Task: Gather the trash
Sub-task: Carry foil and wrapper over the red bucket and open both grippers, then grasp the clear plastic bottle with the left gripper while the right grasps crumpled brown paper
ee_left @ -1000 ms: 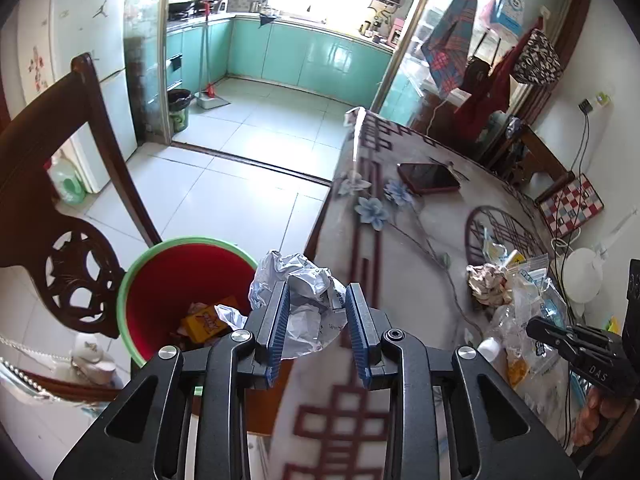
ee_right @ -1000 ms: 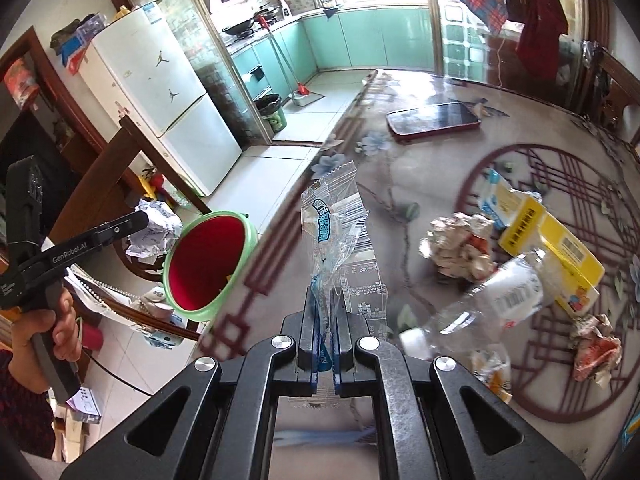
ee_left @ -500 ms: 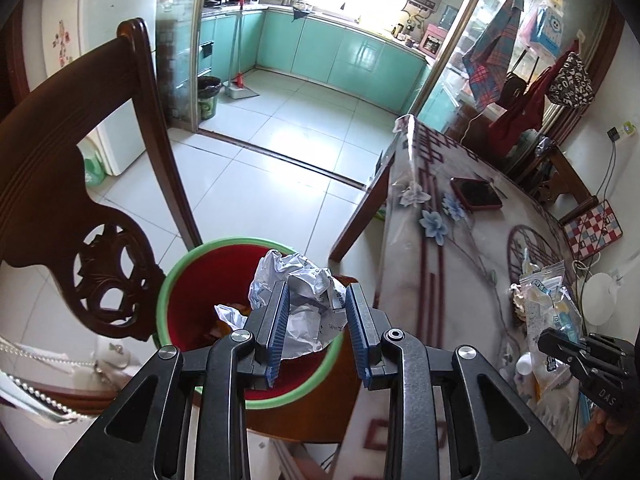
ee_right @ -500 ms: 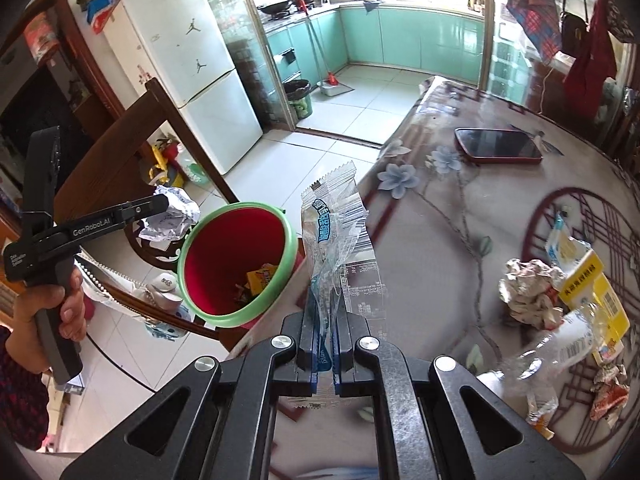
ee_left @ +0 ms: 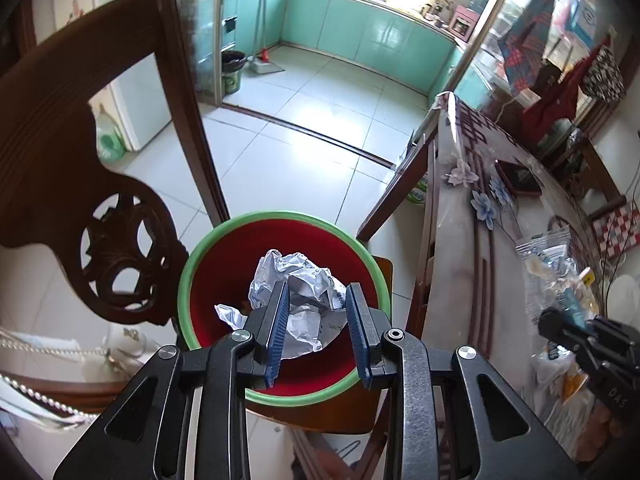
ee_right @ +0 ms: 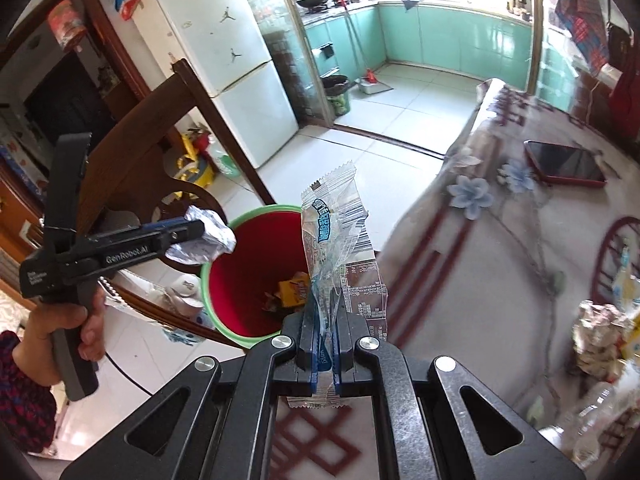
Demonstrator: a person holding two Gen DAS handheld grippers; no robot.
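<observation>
My left gripper [ee_left: 318, 312] is shut on a crumpled white paper ball [ee_left: 298, 290] and holds it right above the red bin with a green rim [ee_left: 224, 240]. In the right wrist view the left gripper [ee_right: 200, 232] holds the paper ball [ee_right: 204, 240] over the bin's left rim [ee_right: 208, 300]. My right gripper [ee_right: 324, 320] is shut on a clear plastic wrapper with blue print [ee_right: 334, 236], upright, near the table edge beside the bin. Yellow trash [ee_right: 294, 292] lies in the bin.
A dark wooden chair [ee_left: 76, 128] stands left of the bin. The table [ee_right: 500, 240] holds a red phone [ee_right: 564, 164], a crumpled paper [ee_right: 596, 332], a plastic bottle [ee_right: 592, 412] and wrappers. A white fridge [ee_right: 228, 72] stands behind.
My left gripper has moved the paper ball from the table edge to above the bin. My right gripper has carried the wrapper left toward the bin.
</observation>
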